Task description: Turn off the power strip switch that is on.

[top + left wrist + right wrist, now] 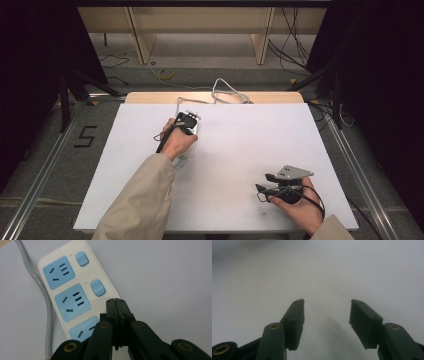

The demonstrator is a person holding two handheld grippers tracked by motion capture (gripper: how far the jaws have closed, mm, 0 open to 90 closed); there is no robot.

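Nearest the bottom edge of the high view, the right tool (264, 183) is parked low on the plain white worktop (240, 150), lower right of the frame. In its own view the jaws are spread wide with nothing between them, so it's idle.

Further up, around the middle of the high view, the left tool (117, 301) is pressed tip-down with its jaws shut flat against each other, nothing gripped. It sits over the right edge of the white plastic power strip with pale blue sockets (67, 287), just below the second pale blue rocker switch (98, 287).

Looks like a switch-pressing job; whether any switch has been flipped can't be told. The grey cable (45, 302) trails off upper left.
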